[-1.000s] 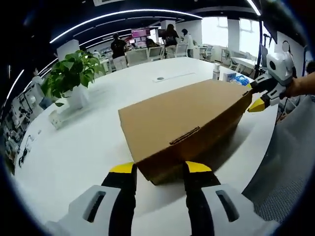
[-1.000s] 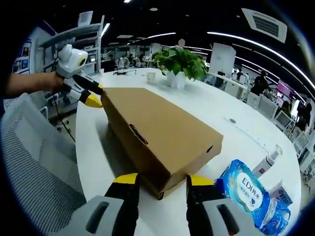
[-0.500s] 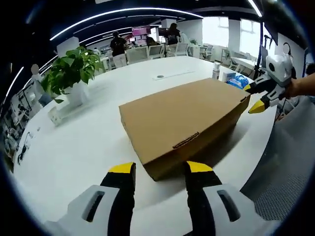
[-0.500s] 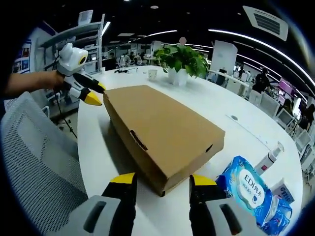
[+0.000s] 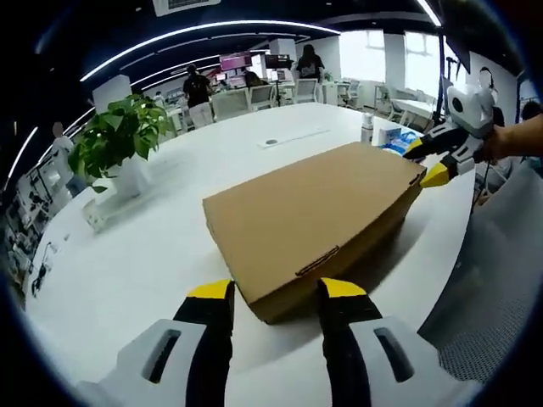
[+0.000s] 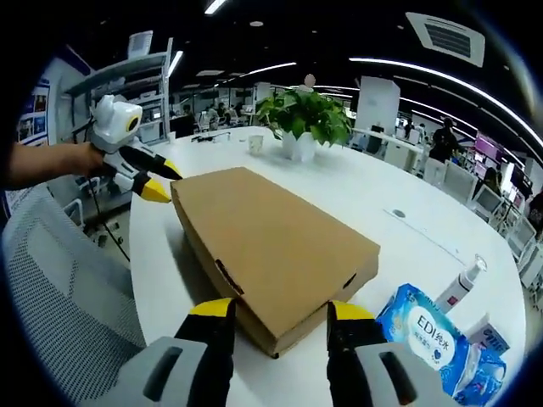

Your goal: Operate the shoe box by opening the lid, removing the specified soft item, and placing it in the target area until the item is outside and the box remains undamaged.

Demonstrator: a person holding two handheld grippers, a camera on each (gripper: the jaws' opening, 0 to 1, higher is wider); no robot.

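A shut brown cardboard shoe box [image 5: 314, 212] lies flat on the white table [image 5: 153, 254]. My left gripper [image 5: 276, 292] is open, and the box's near corner sits between its yellow tips. In the left gripper view my right gripper [image 5: 424, 161] stands at the far right corner. The right gripper view shows the same box [image 6: 271, 237] from its other end. There my right gripper [image 6: 280, 309] is open astride the near corner, and the left gripper [image 6: 161, 180] is at the far left corner. What lies inside the box is hidden.
A potted plant [image 5: 119, 136] stands at the back of the table, also seen as a plant [image 6: 305, 119]. A blue wipes pack [image 6: 424, 326] and a small bottle [image 6: 458, 284] lie right of the box. A grey mesh chair [image 6: 59, 288] stands by the table edge. People sit far behind.
Both cameras have risen a little, so the box looks flatter. Both grippers stay open at opposite corners and the lid stays shut.
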